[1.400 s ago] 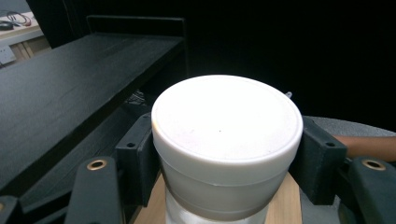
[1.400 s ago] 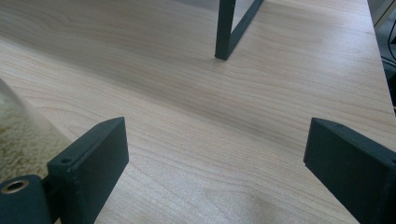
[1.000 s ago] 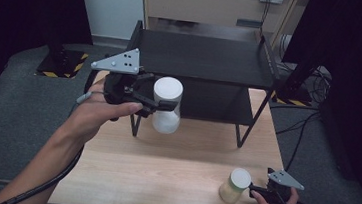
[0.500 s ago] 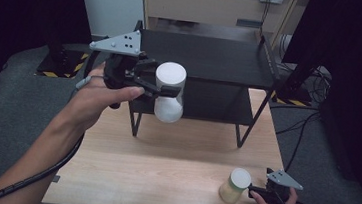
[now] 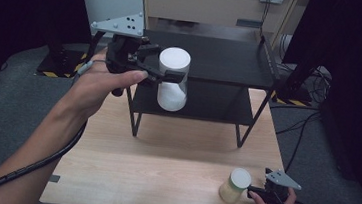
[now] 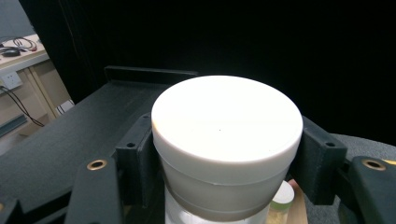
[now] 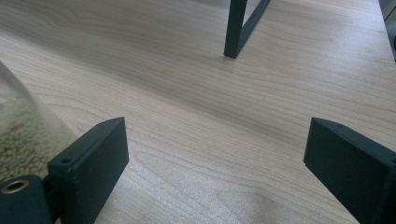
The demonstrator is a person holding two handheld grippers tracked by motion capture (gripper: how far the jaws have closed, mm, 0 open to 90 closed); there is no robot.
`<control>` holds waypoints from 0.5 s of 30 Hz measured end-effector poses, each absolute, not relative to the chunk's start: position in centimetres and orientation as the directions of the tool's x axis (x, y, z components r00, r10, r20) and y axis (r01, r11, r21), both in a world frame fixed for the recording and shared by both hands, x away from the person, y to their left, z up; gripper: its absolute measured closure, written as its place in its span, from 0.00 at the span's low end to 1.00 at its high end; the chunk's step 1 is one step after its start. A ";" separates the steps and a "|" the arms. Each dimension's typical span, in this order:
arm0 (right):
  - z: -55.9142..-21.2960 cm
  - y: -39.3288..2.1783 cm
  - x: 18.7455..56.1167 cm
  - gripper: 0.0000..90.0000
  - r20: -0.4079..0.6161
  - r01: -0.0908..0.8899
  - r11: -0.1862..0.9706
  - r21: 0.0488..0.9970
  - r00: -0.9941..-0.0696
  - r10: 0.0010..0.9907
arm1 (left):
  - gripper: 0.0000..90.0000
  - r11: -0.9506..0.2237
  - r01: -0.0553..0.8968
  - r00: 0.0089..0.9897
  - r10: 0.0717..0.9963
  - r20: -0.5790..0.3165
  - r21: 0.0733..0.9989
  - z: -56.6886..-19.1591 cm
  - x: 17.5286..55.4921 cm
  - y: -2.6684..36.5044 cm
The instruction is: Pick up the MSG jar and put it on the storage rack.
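A clear jar (image 5: 172,95) with a wide white lid (image 6: 226,116) hangs in the air at the front left corner of the black two-level rack (image 5: 223,58). My left gripper (image 5: 170,76) is shut on it just under the lid, one jaw on each side (image 6: 226,163). The lid stands about level with the rack's top shelf. A small jar (image 5: 235,186) of yellowish grains with a pale lid stands on the wooden table (image 5: 162,170) near its front right corner. My right gripper (image 5: 256,192) rests low beside it, open (image 7: 219,158), with the jar's glass (image 7: 23,126) just outside its left jaw.
The rack's legs (image 7: 233,28) stand on the table's far half. A pale cabinet (image 5: 203,3) and cables (image 5: 307,124) lie beyond and to the right of the table. Bare wood stretches between the rack and the small jar.
The left hand has lifted the white-lidded jar from in front of the lower shelf up to the top shelf's height. The right gripper and the small jar have stayed put.
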State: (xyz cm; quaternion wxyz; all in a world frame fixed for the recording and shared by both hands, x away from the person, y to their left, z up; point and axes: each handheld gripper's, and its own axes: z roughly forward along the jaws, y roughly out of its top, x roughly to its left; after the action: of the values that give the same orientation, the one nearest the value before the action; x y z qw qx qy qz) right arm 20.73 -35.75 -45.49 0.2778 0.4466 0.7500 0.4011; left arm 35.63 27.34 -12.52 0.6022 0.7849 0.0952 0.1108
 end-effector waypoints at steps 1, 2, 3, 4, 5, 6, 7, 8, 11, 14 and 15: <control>-45.5 -35.8 20.7 0.08 -0.059 0.447 0.280 0.849 -0.447 0.893 | 0.36 -0.257 0.016 0.957 0.285 0.060 0.966 -12.4 35.7 27.3; -45.5 -35.8 20.7 0.08 -0.058 0.448 0.279 0.849 -0.447 0.893 | 0.36 -0.254 0.017 0.956 0.287 0.059 0.967 -12.3 35.8 27.3; -45.5 -35.8 20.7 0.08 -0.057 0.450 0.278 0.849 -0.446 0.893 | 0.36 -0.255 0.016 0.956 0.286 0.060 0.967 -12.2 35.9 27.3; -45.5 -35.8 20.8 0.08 -0.058 0.449 0.279 0.849 -0.447 0.893 | 0.36 -0.255 0.015 0.956 0.287 0.061 0.967 -12.1 36.0 27.4; -45.5 -35.8 20.7 0.08 -0.057 0.449 0.278 0.849 -0.446 0.893 | 0.36 -0.253 0.014 0.956 0.287 0.062 0.967 -12.0 36.1 27.4; -45.5 -35.9 20.7 0.08 -0.056 0.449 0.276 0.850 -0.444 0.894 | 0.36 -0.252 0.013 0.956 0.288 0.062 0.968 -11.8 36.2 27.4; -45.5 -35.9 20.7 0.08 -0.056 0.449 0.275 0.850 -0.443 0.895 | 0.36 -0.250 0.013 0.955 0.289 0.062 0.968 -11.7 36.4 27.4; -45.5 -35.9 20.7 0.08 -0.054 0.449 0.273 0.851 -0.441 0.896 | 0.36 -0.249 0.013 0.955 0.291 0.062 0.969 -11.6 36.5 27.4; -45.5 -36.0 20.7 0.08 -0.052 0.451 0.270 0.851 -0.439 0.897 | 0.36 -0.242 0.011 0.953 0.296 0.063 0.970 -11.2 36.8 27.4; -45.6 -36.0 20.8 0.08 -0.052 0.451 0.272 0.850 -0.443 0.895 | 0.36 -0.238 0.008 0.951 0.301 0.066 0.971 -11.0 37.0 27.4; -45.6 -36.0 20.8 0.08 -0.050 0.453 0.272 0.849 -0.443 0.895 | 0.36 -0.240 0.008 0.950 0.305 0.068 0.971 -11.0 37.1 27.4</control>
State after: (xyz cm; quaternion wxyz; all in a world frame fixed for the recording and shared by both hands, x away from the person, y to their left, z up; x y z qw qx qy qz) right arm 20.77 -36.00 -45.62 0.2753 0.4502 0.7484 0.4017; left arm 37.06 27.39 -10.95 0.6080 0.7780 0.1007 0.1221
